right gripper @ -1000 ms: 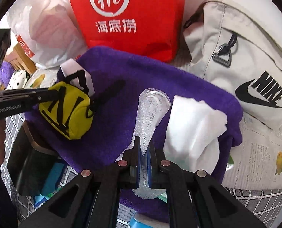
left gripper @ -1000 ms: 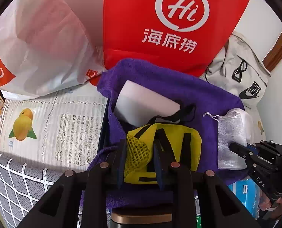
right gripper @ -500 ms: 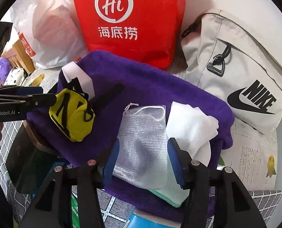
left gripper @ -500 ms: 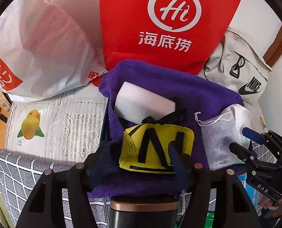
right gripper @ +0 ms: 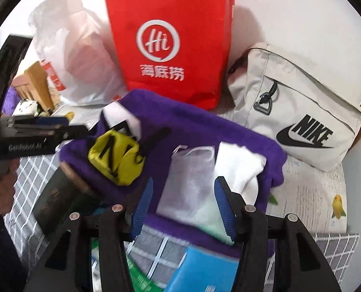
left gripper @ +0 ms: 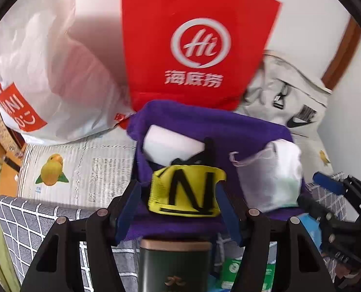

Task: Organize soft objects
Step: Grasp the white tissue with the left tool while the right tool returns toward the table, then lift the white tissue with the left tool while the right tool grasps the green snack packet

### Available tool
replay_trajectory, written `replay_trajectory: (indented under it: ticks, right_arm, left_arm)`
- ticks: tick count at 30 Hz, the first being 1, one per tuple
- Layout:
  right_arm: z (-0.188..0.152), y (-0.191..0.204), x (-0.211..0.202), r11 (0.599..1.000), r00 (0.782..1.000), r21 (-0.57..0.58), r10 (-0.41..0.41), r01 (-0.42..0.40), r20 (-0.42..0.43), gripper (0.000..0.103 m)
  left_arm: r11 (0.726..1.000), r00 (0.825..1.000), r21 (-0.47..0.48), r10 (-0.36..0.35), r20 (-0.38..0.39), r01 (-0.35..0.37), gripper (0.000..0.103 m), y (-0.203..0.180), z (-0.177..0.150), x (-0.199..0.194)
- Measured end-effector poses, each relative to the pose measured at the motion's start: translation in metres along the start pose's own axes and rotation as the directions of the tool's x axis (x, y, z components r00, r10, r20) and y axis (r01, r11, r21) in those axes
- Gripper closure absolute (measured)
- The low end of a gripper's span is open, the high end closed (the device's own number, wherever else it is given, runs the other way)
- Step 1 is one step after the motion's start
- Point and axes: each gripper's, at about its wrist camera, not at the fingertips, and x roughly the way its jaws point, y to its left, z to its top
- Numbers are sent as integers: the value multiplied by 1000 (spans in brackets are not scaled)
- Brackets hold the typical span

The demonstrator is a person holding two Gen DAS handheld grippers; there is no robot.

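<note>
A purple towel (left gripper: 229, 126) (right gripper: 204, 131) lies over a stack of boxes. On it sit a yellow pouch with black straps (left gripper: 185, 192) (right gripper: 117, 158), a white block (left gripper: 170, 146) behind it, a white mesh drawstring bag (right gripper: 187, 177) (left gripper: 256, 177) and a white cloth (right gripper: 239, 165). My left gripper (left gripper: 178, 209) is open, its blue pads either side of the yellow pouch, pulled back a little. My right gripper (right gripper: 183, 206) is open just short of the mesh bag. Each gripper shows in the other's view, the right one (left gripper: 326, 189) and the left one (right gripper: 58, 126).
A red paper bag (left gripper: 195, 48) (right gripper: 170, 48) stands behind the towel, a white plastic bag (left gripper: 46, 73) to its left, a grey Nike bag (right gripper: 302, 121) to its right. A dark green tin (left gripper: 175, 262) and blue boxes (right gripper: 204, 267) lie under the towel.
Both grippers opened, letting go of the yellow pouch and the mesh bag, and drew back toward me. The pouch and the mesh bag now rest on the towel.
</note>
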Motion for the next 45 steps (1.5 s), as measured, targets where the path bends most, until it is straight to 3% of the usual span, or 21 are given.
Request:
replay_trajectory:
  ticks: [4, 10, 19, 22, 26, 32, 38, 40, 41, 45]
  right_arm:
    - [-24, 12, -25, 1000, 1000, -21, -21, 21, 9, 51]
    - [-71, 18, -56, 1000, 1000, 6, -22, 22, 10, 51]
    - [-144, 18, -87, 990, 999, 133, 34, -36, 18, 51]
    - [-163, 20, -98, 986, 999, 162, 27, -32, 31, 50]
    - [-186, 16, -110, 980, 999, 195, 22, -29, 42, 51]
    - [-215, 4, -118, 958, 998, 282, 47, -60, 52, 50]
    - [-222, 6, -118, 952, 996, 297, 59, -77, 67, 50]
    - [-221, 9, -113, 951, 996, 297, 71, -85, 57, 50]
    - [-221, 11, -111, 952, 996, 294, 76, -89, 55, 50]
    - [-218, 20, -102, 961, 996, 262, 85, -92, 41, 50]
  left_arm:
    - [997, 1000, 75, -2, 20, 1, 41, -21, -13, -19]
    - [987, 1000, 161, -25, 8, 24, 41, -40, -61, -50]
    - [980, 992, 163, -104, -77, 115, 42, -50, -162, -67]
    - [976, 986, 160, -136, -95, 150, 42, -53, -183, -67]
    - [973, 986, 177, -129, -110, 147, 42, -61, -205, -60]
    - [978, 980, 140, -135, -143, 155, 60, -61, -220, -35]
    - [974, 989, 198, -89, -119, 111, 62, -70, -224, -28]
    - [972, 991, 218, -69, -111, 92, 77, -71, -225, -27]
    - [971, 993, 223, -63, -101, 85, 80, -70, -225, -28]
    - [976, 988, 170, -123, -90, 137, 82, -54, -221, -37]
